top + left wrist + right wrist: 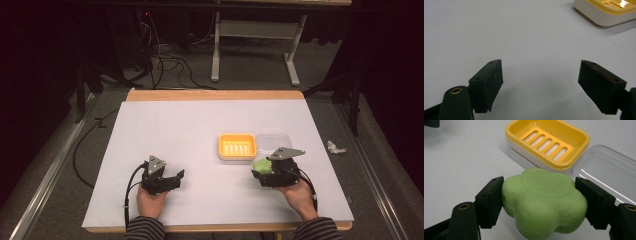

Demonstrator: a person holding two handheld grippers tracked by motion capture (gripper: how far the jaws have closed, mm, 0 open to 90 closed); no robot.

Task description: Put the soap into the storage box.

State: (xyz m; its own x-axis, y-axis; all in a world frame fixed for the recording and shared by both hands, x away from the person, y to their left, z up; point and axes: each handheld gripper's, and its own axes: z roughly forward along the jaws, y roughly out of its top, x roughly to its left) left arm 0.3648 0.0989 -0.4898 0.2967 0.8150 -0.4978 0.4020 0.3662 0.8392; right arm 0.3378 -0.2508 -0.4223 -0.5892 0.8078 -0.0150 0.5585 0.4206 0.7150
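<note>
Dark floor with loose cables surrounds a pale bench (pixel 200 150) with a wooden edge. On it, right of centre, a yellow soap dish (pixel 237 146) sits with a clear lid (pixel 274 141) lying just beside it on its right.

In the right gripper view the right gripper (pixel 540 200) grasps a green, flower-shaped soap (pixel 544 200); both jaws press on its sides. From above, the soap (pixel 262 165) sits at the near right corner of the dish, close to it, and looks to be clear of the bench, though the gap is hard to judge. The left gripper (pixel 540 86) is released, jaws wide apart with nothing between them, resting low over bare bench well to the left of the dish.

The step in hand looks like carrying the soap to the dish. The next move calls for bringing it over the slotted tray, levelling it so its flat face sits on the slots, lowering, then letting go. The lid would likely follow, and the idle left gripper could steady the dish.
</note>
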